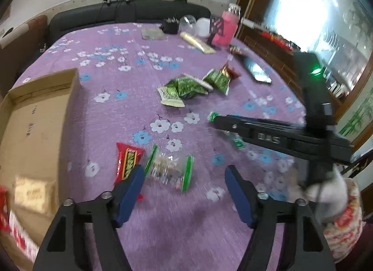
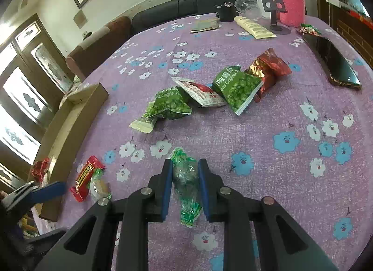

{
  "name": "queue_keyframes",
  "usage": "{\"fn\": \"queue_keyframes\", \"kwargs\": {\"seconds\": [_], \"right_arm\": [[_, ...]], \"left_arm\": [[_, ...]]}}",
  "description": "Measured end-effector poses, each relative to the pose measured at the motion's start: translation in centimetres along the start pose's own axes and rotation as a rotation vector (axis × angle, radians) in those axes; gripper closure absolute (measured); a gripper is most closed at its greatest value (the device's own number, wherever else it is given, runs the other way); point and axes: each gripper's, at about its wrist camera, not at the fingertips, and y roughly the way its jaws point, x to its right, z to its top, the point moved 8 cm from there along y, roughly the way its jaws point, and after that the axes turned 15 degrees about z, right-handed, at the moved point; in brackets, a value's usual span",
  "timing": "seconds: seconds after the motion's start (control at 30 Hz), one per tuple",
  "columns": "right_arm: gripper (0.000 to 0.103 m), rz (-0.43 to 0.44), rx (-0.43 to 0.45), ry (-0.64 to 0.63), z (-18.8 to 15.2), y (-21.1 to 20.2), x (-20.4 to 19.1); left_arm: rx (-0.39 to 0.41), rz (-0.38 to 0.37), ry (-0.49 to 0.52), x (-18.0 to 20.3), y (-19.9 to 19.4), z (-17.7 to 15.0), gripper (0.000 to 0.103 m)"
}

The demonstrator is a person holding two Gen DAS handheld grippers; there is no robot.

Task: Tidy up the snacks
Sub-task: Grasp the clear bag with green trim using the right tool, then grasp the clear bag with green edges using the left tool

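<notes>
right wrist view: ahead of the right claw (image 2: 185,166) on the purple flowered cloth (image 2: 268,131) lie green pea bags (image 2: 237,89) reading "original". the claw pinches a clear green-printed candy packet (image 2: 186,187), crinkled, hanging between its pads. the left claw (image 1: 184,173) gapes wide, a clear green-edged packet (image 1: 169,169) just ahead.
</notes>
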Motion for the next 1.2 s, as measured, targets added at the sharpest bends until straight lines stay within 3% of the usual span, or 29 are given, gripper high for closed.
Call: {"fn": "queue_keyframes", "kwargs": {"seconds": [0.13,0.3,0.33,0.37,0.43,0.5,0.77,0.8,0.83,0.9,1.07,1.2], "right_arm": [[0.082,0.015,0.001,0.003,-0.1,-0.2,0.1],[0.082,0.027,0.001,0.014,-0.2,-0.2,0.1],[0.082,0.026,0.001,0.014,-0.2,-0.2,0.1],[0.082,0.026,0.001,0.013,-0.2,-0.2,0.1],[0.082,0.025,0.001,0.012,-0.2,-0.3,0.1],[0.082,0.021,0.002,0.009,-0.2,-0.3,0.0],[0.082,0.007,0.008,-0.001,-0.3,-0.3,-0.1],[0.082,0.006,0.008,-0.001,-0.3,-0.3,-0.1],[0.082,0.007,0.009,0.001,-0.3,-0.3,-0.1],[0.082,0.011,0.01,0.007,-0.3,-0.3,0.0],[0.082,0.026,0.013,0.029,-0.3,-0.4,0.2],[0.082,0.025,0.016,0.034,-0.3,-0.5,0.2]], "left_arm": [[-0.037,0.051,0.055,0.6,2.5,-0.1,0.034],[-0.025,0.089,0.078,0.9,3.1,0.0,0.035],[-0.022,0.105,0.084,0.9,3.2,0.0,0.045],[-0.018,0.118,0.085,0.8,3.2,0.2,0.066],[-0.028,0.117,0.062,0.4,3.4,0.6,0.088],[-0.037,0.081,0.012,-0.1,3.3,0.7,0.095],[-0.013,0.078,0.016,0.1,2.5,0.9,0.093],[-0.012,0.078,0.031,0.4,2.4,0.9,0.085],[-0.005,0.088,0.052,0.7,2.2,1.0,0.067],[0.023,0.116,0.078,1.0,2.0,1.2,0.045],[0.03,0.131,0.09,1.4,2.6,2.2,0.039],[-0.015,0.113,0.107,2.3,4.5,2.5,0.039]]}}
